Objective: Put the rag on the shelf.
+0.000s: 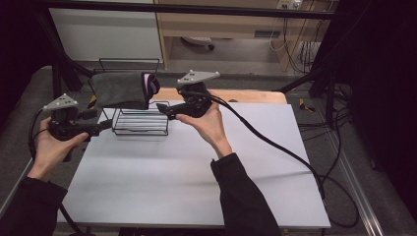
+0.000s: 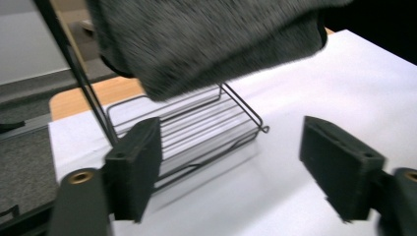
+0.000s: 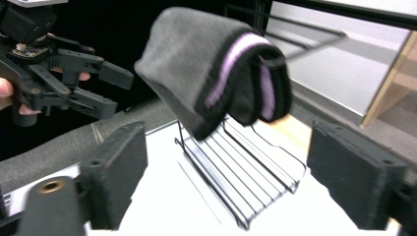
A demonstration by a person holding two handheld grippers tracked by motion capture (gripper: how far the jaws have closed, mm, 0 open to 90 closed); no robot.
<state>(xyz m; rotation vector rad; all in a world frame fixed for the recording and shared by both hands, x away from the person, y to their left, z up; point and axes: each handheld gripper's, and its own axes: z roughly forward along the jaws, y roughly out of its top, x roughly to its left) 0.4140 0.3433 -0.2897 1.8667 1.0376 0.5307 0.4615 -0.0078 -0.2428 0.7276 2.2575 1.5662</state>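
A folded grey cloth (image 1: pixel 120 89) with a purple stripe hangs over the upper bar of a black wire rack (image 1: pixel 141 123) at the back left of the white table. My left gripper (image 1: pixel 104 126) is open just left of the rack's base. It looks up at the cloth (image 2: pixel 206 39) and the rack (image 2: pixel 196 129), with nothing between its jaws. My right gripper (image 1: pixel 162 109) is open too, at the rack's right side, below the striped end of the cloth (image 3: pixel 211 69). Beyond the rack (image 3: pixel 241 182), the left gripper (image 3: pixel 115 91) shows at far left.
The white table cover (image 1: pixel 196 167) lies bare in front of the rack and to the right. A wooden tabletop edge (image 1: pixel 255 96) shows behind it. The right gripper's cable (image 1: pixel 275 145) trails across the table to its right edge. Black frame bars (image 1: pixel 59 54) stand at the back left.
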